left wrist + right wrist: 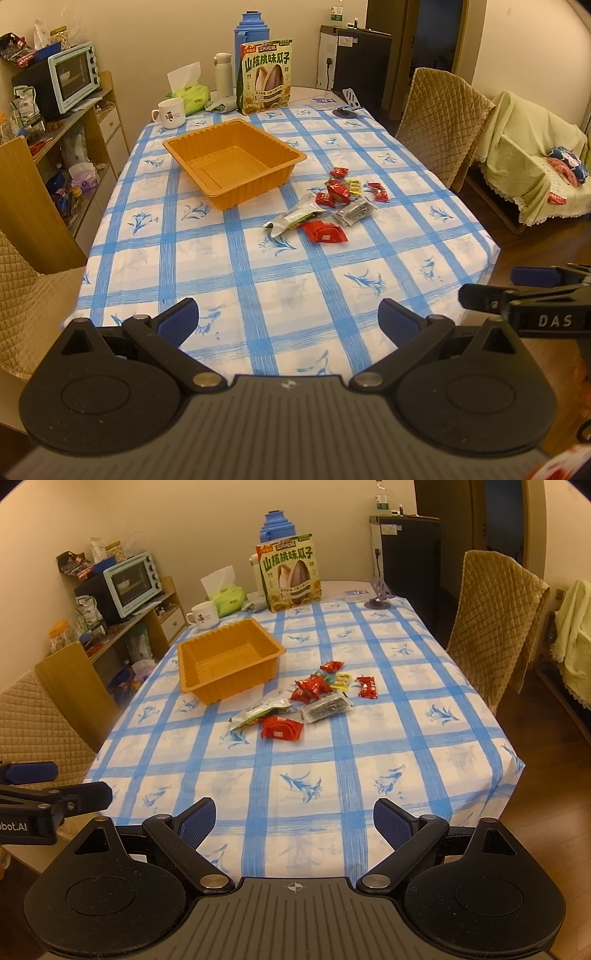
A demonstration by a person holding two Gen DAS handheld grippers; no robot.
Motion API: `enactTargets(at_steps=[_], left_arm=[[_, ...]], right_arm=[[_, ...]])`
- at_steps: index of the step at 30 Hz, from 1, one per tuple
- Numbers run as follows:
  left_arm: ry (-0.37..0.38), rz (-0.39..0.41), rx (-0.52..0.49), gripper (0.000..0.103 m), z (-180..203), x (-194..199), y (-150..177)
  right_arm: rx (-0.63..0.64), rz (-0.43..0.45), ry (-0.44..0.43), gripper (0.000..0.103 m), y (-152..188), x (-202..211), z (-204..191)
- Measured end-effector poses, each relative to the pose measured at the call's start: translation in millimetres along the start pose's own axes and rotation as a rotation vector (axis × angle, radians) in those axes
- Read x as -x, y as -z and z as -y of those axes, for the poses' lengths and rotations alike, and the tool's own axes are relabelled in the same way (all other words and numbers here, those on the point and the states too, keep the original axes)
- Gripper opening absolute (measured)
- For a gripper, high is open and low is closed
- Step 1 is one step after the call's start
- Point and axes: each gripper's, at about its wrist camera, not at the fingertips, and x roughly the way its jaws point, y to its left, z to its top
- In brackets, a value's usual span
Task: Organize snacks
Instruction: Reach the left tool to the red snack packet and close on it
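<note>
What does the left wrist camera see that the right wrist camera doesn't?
Only the left wrist view shows the sofa under a green cover with a blue and pink cushion, and the whole white flask.

Only the right wrist view shows the orange-lidded jar on the shelf.

Both show the empty orange tray, the pile of snack packets beside it on the checked tablecloth, the big sunflower seed bag, the white mug and the blue toaster oven. Both pairs of tongs, left and right, are open and empty.
</note>
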Motion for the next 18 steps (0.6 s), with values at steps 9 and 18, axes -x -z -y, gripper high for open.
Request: enactTargets(at_steps=[9,18], left_arm=[[0.028,0.013,-0.004,0.103,-1.7,-32.9,-7.9],[0.048,0.019,0.000,0.096,6.5,-83.5,-26.4]], right_arm=[[-0.027,-0.001,-0.014,0.092,-8.1,-19.4,31.4],[-0.043,-0.002,-0.046,0.092,-26.8,-47.0,68.1]])
